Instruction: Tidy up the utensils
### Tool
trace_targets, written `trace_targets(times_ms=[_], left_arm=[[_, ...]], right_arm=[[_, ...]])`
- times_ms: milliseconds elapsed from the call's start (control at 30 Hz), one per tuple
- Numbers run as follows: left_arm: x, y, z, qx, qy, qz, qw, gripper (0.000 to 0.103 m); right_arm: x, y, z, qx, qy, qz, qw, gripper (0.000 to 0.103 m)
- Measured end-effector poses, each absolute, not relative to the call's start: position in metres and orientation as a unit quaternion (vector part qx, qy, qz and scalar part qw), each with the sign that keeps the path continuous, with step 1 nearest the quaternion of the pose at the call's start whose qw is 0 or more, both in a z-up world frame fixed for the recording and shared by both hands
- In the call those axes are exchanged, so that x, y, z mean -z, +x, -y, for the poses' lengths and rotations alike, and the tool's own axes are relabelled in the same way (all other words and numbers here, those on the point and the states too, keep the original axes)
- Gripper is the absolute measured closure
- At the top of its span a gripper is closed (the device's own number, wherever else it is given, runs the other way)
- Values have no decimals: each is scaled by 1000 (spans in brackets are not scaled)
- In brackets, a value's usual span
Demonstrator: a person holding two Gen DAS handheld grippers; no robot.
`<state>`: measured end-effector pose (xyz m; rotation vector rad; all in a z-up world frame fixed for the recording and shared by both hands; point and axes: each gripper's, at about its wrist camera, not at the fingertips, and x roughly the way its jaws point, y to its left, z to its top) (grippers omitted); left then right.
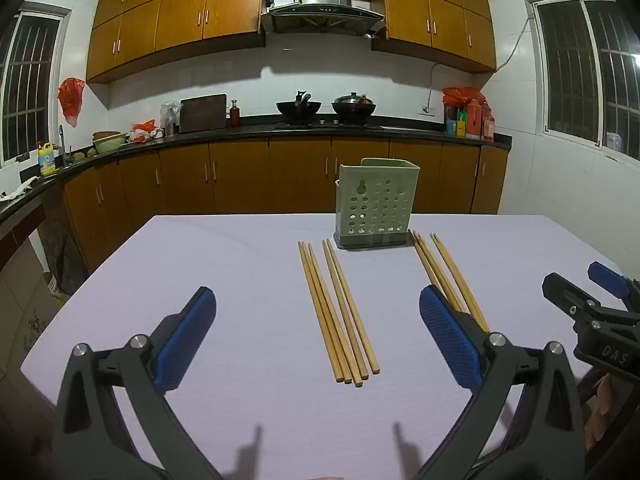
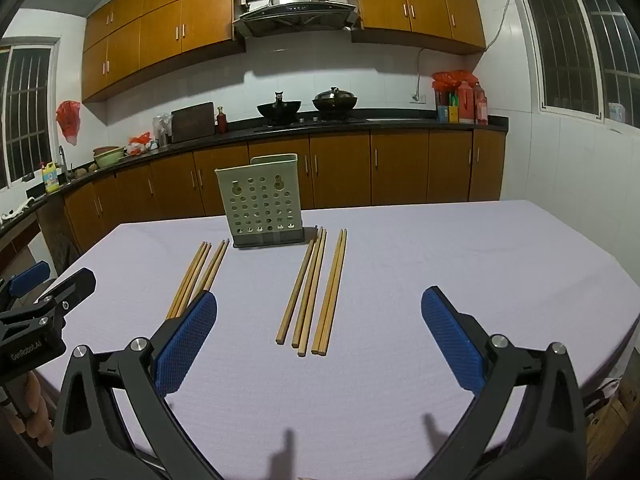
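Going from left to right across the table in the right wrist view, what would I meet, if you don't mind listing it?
Left gripper at the table's edge → left bundle of chopsticks → green utensil holder → right bundle of chopsticks → bare purple tablecloth.

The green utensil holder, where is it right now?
In both views the green utensil holder stands upright at the table's far middle, between the left chopsticks and right chopsticks.

Both wrist views low over table (image 1: pixel 240 260), facing kitchen counter (image 2: pixel 400 122).
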<state>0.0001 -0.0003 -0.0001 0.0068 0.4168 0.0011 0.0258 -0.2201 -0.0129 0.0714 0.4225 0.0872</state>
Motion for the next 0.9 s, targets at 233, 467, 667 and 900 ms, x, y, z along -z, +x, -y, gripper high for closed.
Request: trace_targets(times_ms=[233, 467, 667, 900], left_arm=[[0, 0, 0, -1, 3, -208, 978, 4], [0, 0, 0, -1, 3, -208, 978, 4], [0, -1, 0, -1, 3, -208, 978, 4], [0, 0, 0, -1, 3, -208, 978, 4]], right_arm=[[13, 26, 220, -44, 36, -208, 976, 2], [14, 27, 220, -44, 37, -209, 976, 2], [14, 27, 221, -44, 37, -209, 976, 2], [15, 28, 221, -44, 38, -209, 976, 2]])
